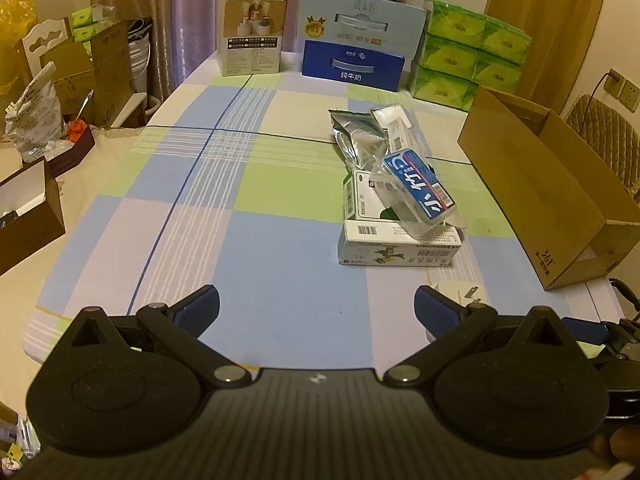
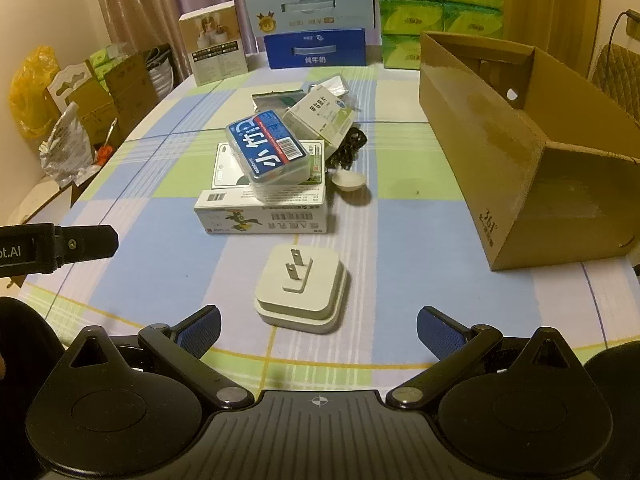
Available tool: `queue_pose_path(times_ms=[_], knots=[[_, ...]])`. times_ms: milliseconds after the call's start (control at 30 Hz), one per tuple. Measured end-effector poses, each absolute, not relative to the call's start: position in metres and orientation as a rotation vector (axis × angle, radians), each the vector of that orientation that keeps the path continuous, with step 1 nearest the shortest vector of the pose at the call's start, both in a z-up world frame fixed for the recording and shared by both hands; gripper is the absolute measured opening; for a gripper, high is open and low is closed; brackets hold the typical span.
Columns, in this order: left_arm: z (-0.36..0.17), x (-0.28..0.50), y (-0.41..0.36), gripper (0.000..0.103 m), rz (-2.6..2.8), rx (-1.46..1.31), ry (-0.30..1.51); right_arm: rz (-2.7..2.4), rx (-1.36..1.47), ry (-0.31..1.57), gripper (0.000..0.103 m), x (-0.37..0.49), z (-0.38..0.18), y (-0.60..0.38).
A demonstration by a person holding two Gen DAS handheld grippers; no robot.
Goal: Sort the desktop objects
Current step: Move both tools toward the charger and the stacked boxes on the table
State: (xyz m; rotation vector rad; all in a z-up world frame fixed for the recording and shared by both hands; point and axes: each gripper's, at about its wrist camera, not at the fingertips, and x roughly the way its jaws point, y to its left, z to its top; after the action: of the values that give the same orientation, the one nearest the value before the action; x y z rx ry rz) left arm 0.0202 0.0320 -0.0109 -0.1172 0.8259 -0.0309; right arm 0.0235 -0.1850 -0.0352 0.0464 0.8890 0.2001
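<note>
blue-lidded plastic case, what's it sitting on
The blue-lidded plastic case rests tilted on a flat white-and-green box, itself on a long white carton. The surfaces beneath the case are hidden.

Checked tablecloth (image 2: 168, 276): white plug adapter (image 2: 301, 290), cardboard box (image 2: 516, 168), package pile (image 2: 268, 184).

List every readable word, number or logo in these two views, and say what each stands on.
"小竹", upside down: blue-lidded clear plastic case.
"纯牛奶": dark blue milk carton.
"361", sideways: open brown cardboard box.
"ot.AI", cut off: black left gripper.
Too small or blurred: white flat boxes, light blue carton, green tissue packs, white square plug adapter.
</note>
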Motion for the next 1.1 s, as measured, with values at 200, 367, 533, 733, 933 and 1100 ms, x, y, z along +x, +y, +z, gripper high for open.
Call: queue_pose_path(times_ms=[200,367,533,733,933,1100], knots=[[-0.011,0.023,0.033,0.102,-0.035,-0.115,0.82,0.204,0.047,0.897,0.101,0.026,-0.038,-0.183],[-0.012,0.026,0.035,0.102,-0.041,-0.121,0.818,0.203,0.05,0.91,0.101,0.027,-0.043,-0.183],[-0.012,0.031,0.034,0.102,-0.052,-0.114,0.818,0.207,0.044,0.911,0.101,0.028,-0.045,-0.182],[-0.015,0.04,0.032,0.102,-0.057,-0.087,0.816,0.21,0.041,0.884,0.101,0.033,-0.05,-0.182],[-0.017,0.048,0.031,0.102,-0.062,-0.071,0.825,0.196,0.037,0.885,0.101,0.043,-0.059,-0.175],[-0.022,0.061,0.031,0.102,-0.058,-0.057,0.872,0.201,0.05,0.902,0.101,0.053,-0.069,-0.166]])
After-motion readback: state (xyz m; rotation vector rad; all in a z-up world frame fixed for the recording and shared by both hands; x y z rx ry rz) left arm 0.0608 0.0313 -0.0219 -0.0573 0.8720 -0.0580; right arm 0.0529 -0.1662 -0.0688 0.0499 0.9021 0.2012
